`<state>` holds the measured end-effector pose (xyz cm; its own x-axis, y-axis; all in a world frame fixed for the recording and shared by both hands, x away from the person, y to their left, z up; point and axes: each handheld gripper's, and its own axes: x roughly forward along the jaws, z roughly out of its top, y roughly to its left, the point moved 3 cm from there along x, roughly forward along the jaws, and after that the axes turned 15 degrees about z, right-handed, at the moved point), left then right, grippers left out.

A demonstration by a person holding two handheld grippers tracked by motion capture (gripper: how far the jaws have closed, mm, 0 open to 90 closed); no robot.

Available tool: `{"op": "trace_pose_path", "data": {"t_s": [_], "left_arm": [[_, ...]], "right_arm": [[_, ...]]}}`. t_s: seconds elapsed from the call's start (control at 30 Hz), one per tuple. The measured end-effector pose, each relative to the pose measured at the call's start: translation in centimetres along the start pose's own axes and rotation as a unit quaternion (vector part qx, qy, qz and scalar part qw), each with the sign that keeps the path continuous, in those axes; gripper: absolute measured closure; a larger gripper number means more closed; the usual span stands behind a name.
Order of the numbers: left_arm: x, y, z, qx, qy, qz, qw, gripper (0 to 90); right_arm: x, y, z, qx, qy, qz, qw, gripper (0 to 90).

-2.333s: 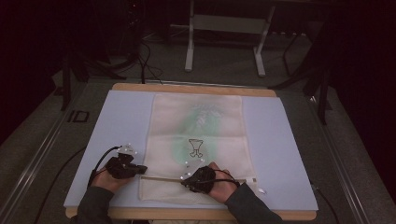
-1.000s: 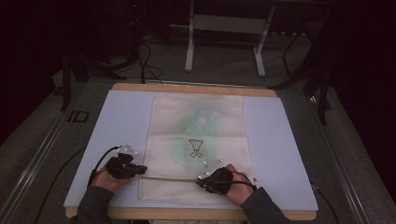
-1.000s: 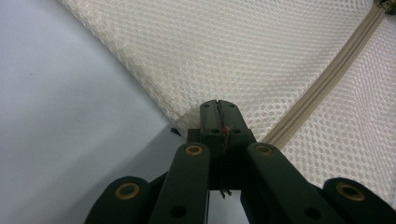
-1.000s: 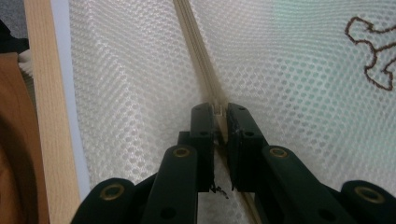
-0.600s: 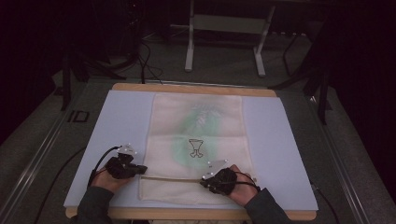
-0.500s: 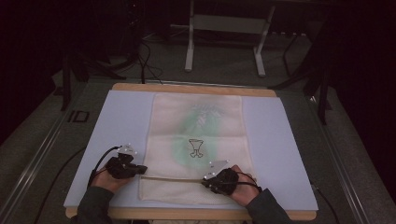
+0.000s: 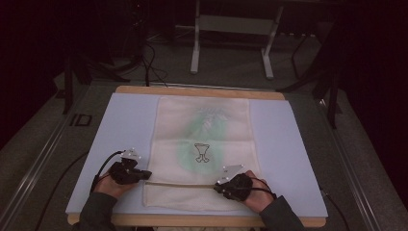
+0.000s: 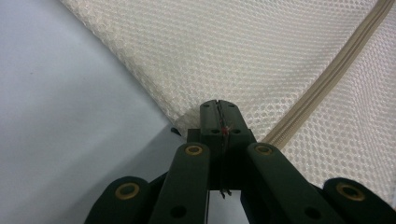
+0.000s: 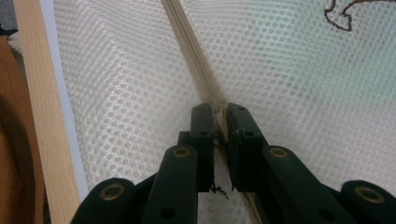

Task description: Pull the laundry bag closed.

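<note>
1. While the left gripper [image 7: 143, 175] sits at the lower left of the high view, its jaws are clenched on the left edge of the mesh bag [image 7: 204, 139], close beside the near end of the zip [image 7: 180, 184]. In the left gripper view the jaws meet with mesh pinched between them and no gap showing.

2. The bag lies flat on the pale mat [image 7: 120, 125], centre frame, long side running away from the person. The zip crosses it near the bottom edge, from one gripper to the other.

3. The right gripper [image 7: 219, 186] is at lower centre-right of the high view. In the right gripper view its jaws are nearly closed, set either side of the zip line, with a small pale part between the tips, probably the slider. Judgement: it grasps the slider, though the contact is partly hidden.

4. Step in hand, as judged: drawing the slider along the zip while the left gripper anchors the bag. To do it well:
   - keep the anchor firm so the mesh stays taut;
   - pull in line with the zip, low to the mat;
   - avoid twisting, which could snag the mesh in the teeth.

5. Markings: a dark outline figure [image 7: 202, 152] on a green patch shows through the mesh at centre; no lettering on it can be read. The letters "ID" [image 7: 80, 120] appear on the surface left of the mat.
</note>
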<state>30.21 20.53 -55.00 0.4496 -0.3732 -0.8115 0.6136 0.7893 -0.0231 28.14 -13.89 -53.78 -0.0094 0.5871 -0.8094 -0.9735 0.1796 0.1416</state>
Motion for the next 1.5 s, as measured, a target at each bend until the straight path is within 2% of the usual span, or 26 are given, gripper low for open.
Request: {"op": "trace_pose_path", "data": {"t_s": [1.5], "left_arm": [[0.0,0.0,0.0,0.003,0.0,-0.001,1.0,90.0]], "right_arm": [[-2.6,-0.7,-3.2,0.033,-0.01,-0.016,0.9993,82.2]]}}
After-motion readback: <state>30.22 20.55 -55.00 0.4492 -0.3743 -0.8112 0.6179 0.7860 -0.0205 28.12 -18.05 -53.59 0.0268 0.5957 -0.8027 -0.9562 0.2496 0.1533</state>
